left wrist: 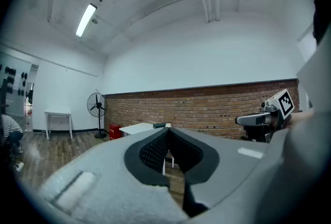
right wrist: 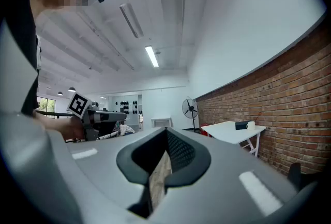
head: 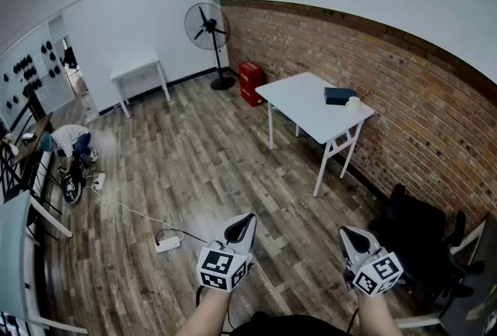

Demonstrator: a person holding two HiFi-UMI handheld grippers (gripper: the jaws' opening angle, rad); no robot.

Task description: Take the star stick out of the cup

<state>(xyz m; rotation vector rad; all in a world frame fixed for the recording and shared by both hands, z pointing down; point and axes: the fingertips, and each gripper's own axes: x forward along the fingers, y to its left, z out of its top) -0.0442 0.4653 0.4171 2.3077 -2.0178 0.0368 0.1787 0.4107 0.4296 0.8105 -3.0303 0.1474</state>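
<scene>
The star stick shows only as a thin reddish line rising out of the cup. It leans up toward the brick wall, and its star end is too small to make out. The cup stands at the far, wall-side corner of the white table, just beside a dark box.

You are well apart from all of this, with bare wooden floor between you and the table. The table lies ahead and a little to your right, so the cup sits almost straight up the line of your right gripper. In the right gripper view the cup falls off to the right of the jaws, so that gripper needs to swing toward the wall.

Your right gripper is fully closed, tips together, with nothing between them. Your left gripper also looks closed and empty in the left gripper view, and it is the farther of the two.

The stick's long axis runs up and toward the wall. I judge you should walk in first, open the right jaws and come at the stick above the cup's rim.
</scene>
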